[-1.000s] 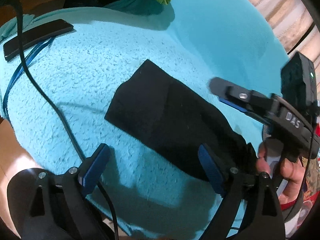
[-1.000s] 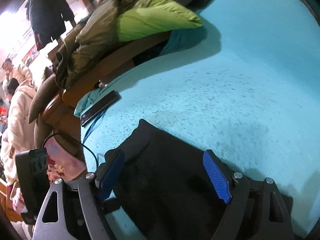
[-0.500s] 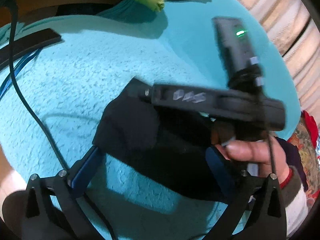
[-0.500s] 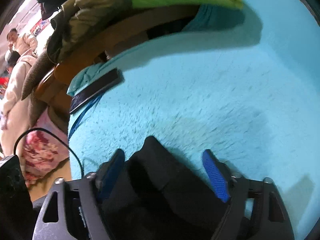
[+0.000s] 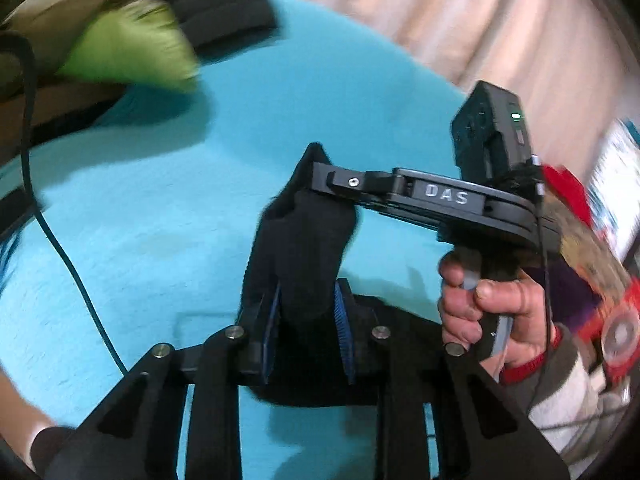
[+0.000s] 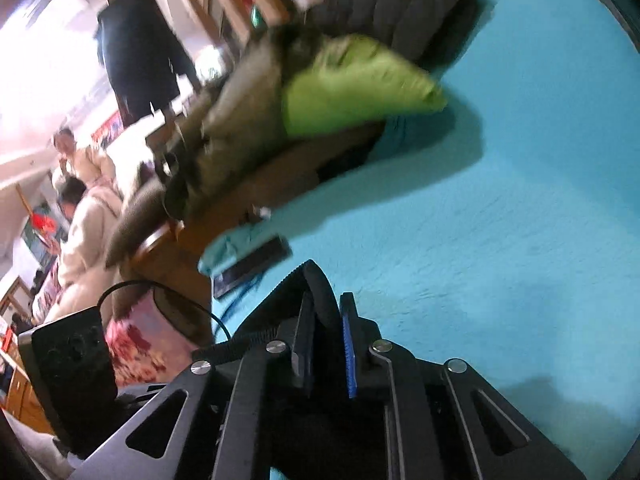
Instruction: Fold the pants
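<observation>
Above the turquoise blanket (image 5: 168,216) we hold black pants (image 5: 300,248) pinched in left gripper (image 5: 306,332) and right gripper (image 6: 326,344); bunched cloth may slip free.

left gripper (image 5: 306,328) | jaws clamp black pants (image 5: 300,248) (right gripper (image 5: 320,176) too)

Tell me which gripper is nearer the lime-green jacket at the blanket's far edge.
Right, as far as I can judge. The right gripper pinches the black pants at their raised far tip, toward the lime-green jacket; the left gripper clamps them lower, nearer the person.
</observation>
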Available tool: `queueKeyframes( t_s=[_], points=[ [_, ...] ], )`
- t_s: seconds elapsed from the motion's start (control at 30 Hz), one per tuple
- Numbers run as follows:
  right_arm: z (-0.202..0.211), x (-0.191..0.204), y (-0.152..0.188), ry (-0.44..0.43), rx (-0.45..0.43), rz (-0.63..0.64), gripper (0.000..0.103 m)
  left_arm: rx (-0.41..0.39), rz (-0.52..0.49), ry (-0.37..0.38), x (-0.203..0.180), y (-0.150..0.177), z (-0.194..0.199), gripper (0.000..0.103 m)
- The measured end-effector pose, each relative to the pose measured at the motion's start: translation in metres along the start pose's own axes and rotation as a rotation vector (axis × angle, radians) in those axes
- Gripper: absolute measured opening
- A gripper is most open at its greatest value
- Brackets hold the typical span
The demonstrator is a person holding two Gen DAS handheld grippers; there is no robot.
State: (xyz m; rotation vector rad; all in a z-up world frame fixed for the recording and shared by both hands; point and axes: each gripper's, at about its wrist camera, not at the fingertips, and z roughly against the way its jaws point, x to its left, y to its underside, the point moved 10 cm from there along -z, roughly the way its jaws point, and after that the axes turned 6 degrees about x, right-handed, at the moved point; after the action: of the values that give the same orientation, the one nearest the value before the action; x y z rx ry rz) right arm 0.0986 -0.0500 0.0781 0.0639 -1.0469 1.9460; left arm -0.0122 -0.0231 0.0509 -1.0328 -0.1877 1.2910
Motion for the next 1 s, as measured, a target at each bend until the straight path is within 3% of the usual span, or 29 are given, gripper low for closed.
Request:
queueKeyframes(
  t_s=[0.1, 0.23, 0.4, 0.5, 0.53, 0.6, 0.67, 0.73, 0.77, 0.87, 1.0],
  points=[
    [0.054, -0.028, 0.014, 0.059, -0.055, -0.050, 0.007, 0.049, -0.106, 0.089, -0.050, 0.006, -0.019, 0.023],
    [0.098, -0.070, 0.051, 0.136, -0.079, -0.156, 0.006, 0.181, -0.215, 0.162, -0.103, 0.039, -0.074, 0.019],
    [0.107, -0.126, 0.118, 0.224, -0.032, -0.319, 0.005, 0.334, -0.224, 0.167, -0.116, 0.079, -0.127, 0.019],
    [0.108, -0.154, 0.147, 0.265, -0.013, -0.401, 0.001, 0.346, -0.253, 0.163, -0.122, 0.077, -0.121, 0.021],
    [0.111, -0.159, 0.153, 0.275, -0.018, -0.420, 0.006, 0.353, -0.262, 0.162, -0.124, 0.074, -0.114, 0.024],
    [0.122, -0.165, 0.159, 0.268, -0.051, -0.467, 0.008, 0.342, -0.281, 0.136, -0.123, 0.064, -0.104, 0.047],
    [0.134, -0.164, 0.161, 0.231, -0.101, -0.500, 0.021, 0.318, -0.275, 0.125, -0.113, 0.052, -0.092, 0.056],
    [0.138, -0.155, 0.161, 0.187, -0.136, -0.529, 0.061, 0.308, -0.253, 0.115, -0.099, 0.045, -0.090, 0.059],
    [0.138, -0.150, 0.161, 0.164, -0.147, -0.533, 0.067, 0.301, -0.242, 0.104, -0.093, 0.046, -0.089, 0.060],
    [0.128, -0.132, 0.158, 0.109, -0.136, -0.524, 0.070, 0.284, -0.200, 0.014, -0.064, 0.043, -0.090, 0.061],
    [0.112, -0.117, 0.153, 0.149, -0.089, -0.456, 0.070, 0.254, -0.117, -0.038, -0.032, 0.031, -0.099, 0.061]
  ],
)
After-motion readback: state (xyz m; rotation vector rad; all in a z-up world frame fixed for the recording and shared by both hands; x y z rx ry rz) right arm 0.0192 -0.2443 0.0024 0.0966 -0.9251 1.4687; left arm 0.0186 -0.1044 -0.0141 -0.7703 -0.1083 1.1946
